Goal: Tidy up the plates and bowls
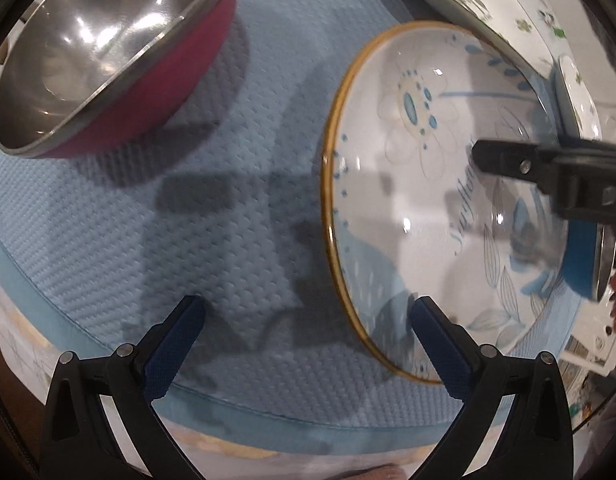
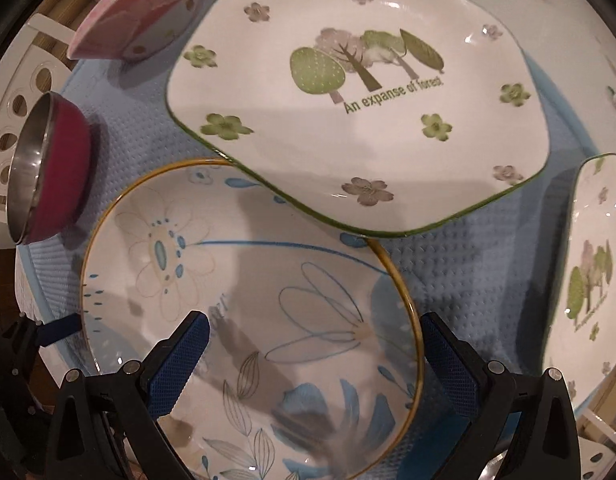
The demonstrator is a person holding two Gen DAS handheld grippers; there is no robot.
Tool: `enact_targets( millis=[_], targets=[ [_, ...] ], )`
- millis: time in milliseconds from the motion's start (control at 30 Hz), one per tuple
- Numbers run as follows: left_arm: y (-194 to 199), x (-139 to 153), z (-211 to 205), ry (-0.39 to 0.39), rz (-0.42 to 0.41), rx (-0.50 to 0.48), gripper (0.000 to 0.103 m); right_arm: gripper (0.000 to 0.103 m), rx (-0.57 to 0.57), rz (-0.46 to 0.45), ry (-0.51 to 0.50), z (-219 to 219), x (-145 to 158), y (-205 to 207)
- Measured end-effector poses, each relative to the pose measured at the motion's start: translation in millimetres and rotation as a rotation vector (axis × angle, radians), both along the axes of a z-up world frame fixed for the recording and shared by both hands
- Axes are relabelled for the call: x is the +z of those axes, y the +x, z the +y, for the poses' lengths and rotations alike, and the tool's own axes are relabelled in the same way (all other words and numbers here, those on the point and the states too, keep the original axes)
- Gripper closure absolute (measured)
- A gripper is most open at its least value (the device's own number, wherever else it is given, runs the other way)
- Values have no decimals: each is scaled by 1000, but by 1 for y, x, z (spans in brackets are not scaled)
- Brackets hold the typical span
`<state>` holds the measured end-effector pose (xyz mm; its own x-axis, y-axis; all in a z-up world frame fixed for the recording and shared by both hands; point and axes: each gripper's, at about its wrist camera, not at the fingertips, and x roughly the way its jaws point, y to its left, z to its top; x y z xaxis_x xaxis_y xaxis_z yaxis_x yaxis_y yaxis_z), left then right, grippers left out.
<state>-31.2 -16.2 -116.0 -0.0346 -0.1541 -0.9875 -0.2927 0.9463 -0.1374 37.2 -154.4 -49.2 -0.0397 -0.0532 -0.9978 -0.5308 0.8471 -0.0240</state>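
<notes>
A round plate with a gold rim and blue flowers (image 1: pixel 408 208) lies on the blue mat (image 1: pixel 235 220); it also shows in the right wrist view (image 2: pixel 267 300). My left gripper (image 1: pixel 308 344) is open, its right finger over the plate's near rim. My right gripper (image 2: pixel 314 360) is open above the plate; it also reaches in from the right in the left wrist view (image 1: pixel 508 160). A steel bowl with a magenta outside (image 1: pixel 107 52) stands at the upper left, also seen in the right wrist view (image 2: pixel 47 168). A square forest plate (image 2: pixel 360 92) overlaps the round plate's far edge.
A pink bowl (image 2: pixel 139 12) sits beyond the magenta bowl. A second forest plate (image 2: pixel 592 280) lies at the right. A blue-sided steel bowl (image 1: pixel 584 256) stands right of the round plate. The mat's hem (image 1: pixel 267 412) marks the near edge.
</notes>
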Motion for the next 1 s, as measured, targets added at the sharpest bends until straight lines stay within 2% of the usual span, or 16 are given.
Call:
enact_targets(
  millis=[133, 333, 500, 633, 700, 867, 1000],
  targets=[
    [5, -4, -1, 15, -9, 6, 0, 0, -15, -1, 27, -2, -2, 7],
    [8, -3, -2, 32, -14, 69, 0, 0, -55, -22, 41, -9, 7, 15],
    [18, -7, 3, 22, 0, 48, 0, 0, -119, -15, 30, -6, 8, 27],
    [24, -12, 5, 14, -10, 33, 0, 2, -111, 5, 25, -4, 11, 28],
    [23, 1, 11, 9, -17, 31, 6, 8, -77, 18, 15, 3, 13, 21],
    [13, 21, 24, -25, -54, 51, 29, 11, -70, 35, 15, 4, 17, 17],
    [11, 29, 25, -23, -88, -3, 43, 11, -41, 55, 3, 17, 16, 1]
  ],
)
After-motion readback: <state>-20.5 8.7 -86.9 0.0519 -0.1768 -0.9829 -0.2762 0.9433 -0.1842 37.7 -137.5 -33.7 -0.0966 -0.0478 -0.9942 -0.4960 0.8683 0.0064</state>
